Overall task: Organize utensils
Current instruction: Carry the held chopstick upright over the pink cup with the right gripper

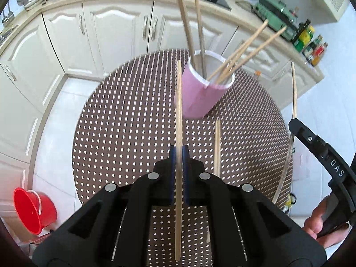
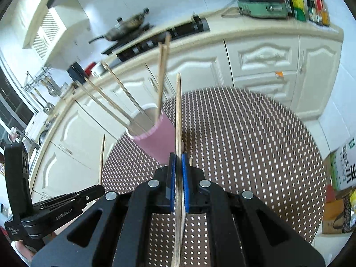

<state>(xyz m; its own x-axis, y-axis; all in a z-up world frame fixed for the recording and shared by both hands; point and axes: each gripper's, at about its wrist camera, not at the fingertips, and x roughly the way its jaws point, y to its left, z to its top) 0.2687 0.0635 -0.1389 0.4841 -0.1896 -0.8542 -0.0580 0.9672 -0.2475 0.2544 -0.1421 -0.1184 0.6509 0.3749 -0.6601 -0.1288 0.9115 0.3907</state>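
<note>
I have each gripper clamped on its own wooden chopstick. In the left wrist view, my left gripper point(image 1: 178, 153) has its blue pads pressed flat against a chopstick point(image 1: 178, 102) that runs straight up the middle of the frame, its tip just left of the pink cup point(image 1: 201, 95). In the right wrist view, my right gripper point(image 2: 178, 162) pinches a second chopstick point(image 2: 178, 115) the same way, its shaft crossing the cup's right edge.

The cup stands on a round table covered with a brown, white-dotted mat point(image 1: 124, 138). Several chopsticks point(image 1: 242, 51) already lean out of it in a spread: two steep ones toward the back and a bunch fanning to the right. They crowd the cup's mouth, so the free opening I see is on its near side. One more loose chopstick point(image 1: 217, 146) lies on the mat just right of my left gripper, between it and the cup's base.

At the right edge of the left view I see the other gripper's black body and the hand point(image 1: 320, 224) holding it, with its chopstick rising thin and bowed. Around the table stand cream kitchen cabinets point(image 1: 120, 35), a stovetop with a pan point(image 2: 124, 27), a green appliance point(image 1: 276, 15), bottles point(image 1: 311, 44), and a red bucket point(image 1: 33, 209) on the tiled floor.
</note>
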